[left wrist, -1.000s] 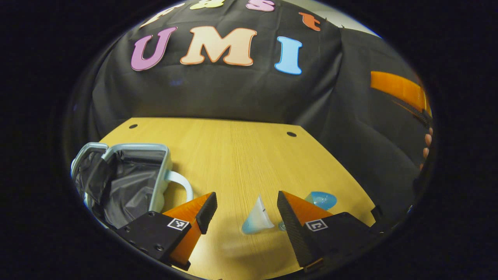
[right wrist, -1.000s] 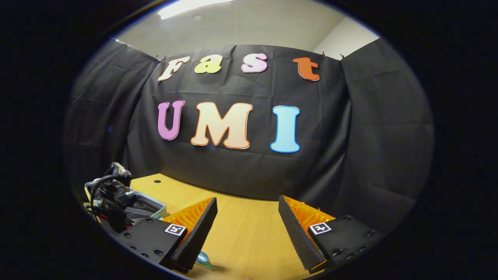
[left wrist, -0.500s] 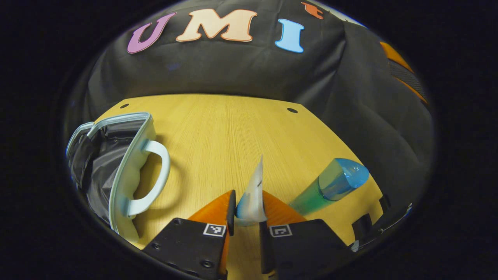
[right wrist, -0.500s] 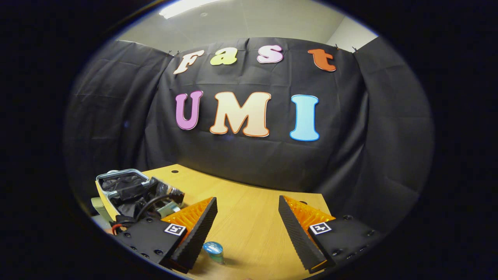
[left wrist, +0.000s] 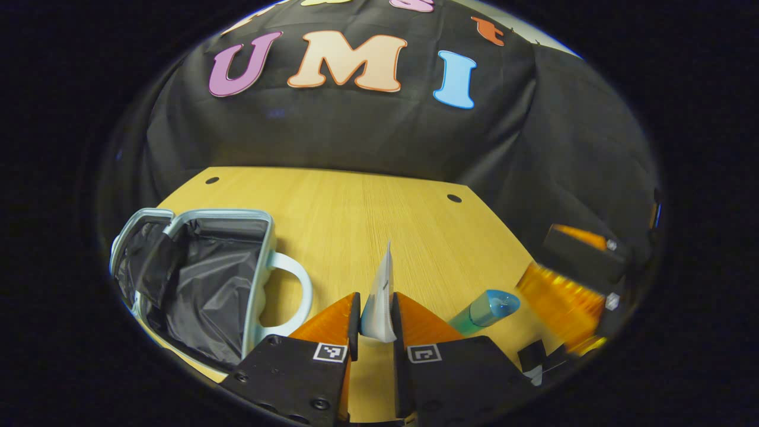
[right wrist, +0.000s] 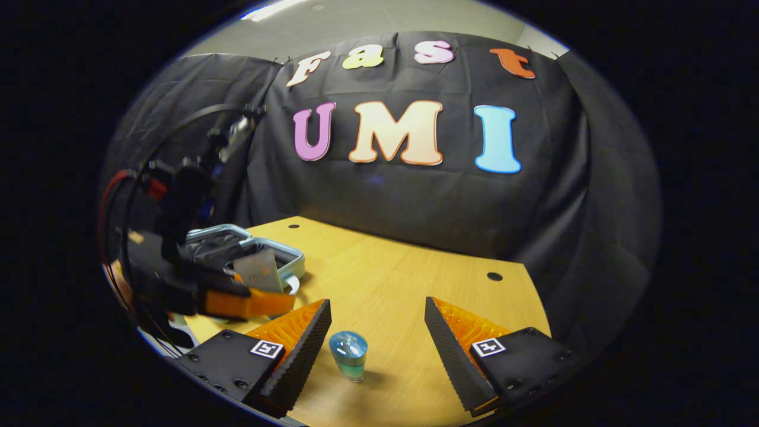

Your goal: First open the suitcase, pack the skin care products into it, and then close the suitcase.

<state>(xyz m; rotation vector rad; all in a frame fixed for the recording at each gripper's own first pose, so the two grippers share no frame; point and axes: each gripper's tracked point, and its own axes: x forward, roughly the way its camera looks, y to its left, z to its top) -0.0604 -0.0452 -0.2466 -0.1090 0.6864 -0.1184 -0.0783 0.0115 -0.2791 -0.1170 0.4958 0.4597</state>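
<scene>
Sachet (left wrist: 379,296): pinched upright between both fingers of the left tongs (left wrist: 373,323), flat and whitish with a bluish foot, top edge pointing up and away over the bench (left wrist: 367,213).
Left tongs: closed down to a narrow slot, both fingers pressing on the sachet's lower half; seen from the right gripper view at far left (right wrist: 261,296), blurred, sachet (right wrist: 258,270) showing above the fingers just in front of the suitcase rim.
Suitcase (left wrist: 261,237): pale blue shell, lying open at the left of the bench, dark lining (left wrist: 207,279) crumpled inside, curved handle (left wrist: 299,290) sticking out toward the sachet; near the left tongs, not touching.
Suitcase from the right gripper view (right wrist: 284,255): far left of the bench, partly hidden behind the left tongs and a tangle of cables (right wrist: 148,190).
Bottle (left wrist: 483,311): green-blue body with a blue cap, standing on the bench to the right of the left tongs, apart from the sachet.
Bottle from the right gripper view (right wrist: 350,356): upright, cap toward the camera, between the fingers of the right tongs (right wrist: 376,338) but nearer the left one, touching neither.
Right tongs: spread wide, nothing held, low over the bench; a blurred smear at the right edge of the left gripper view (left wrist: 563,296).
Bench: yellow wood grain, two small dark holes near the far edge.
</scene>
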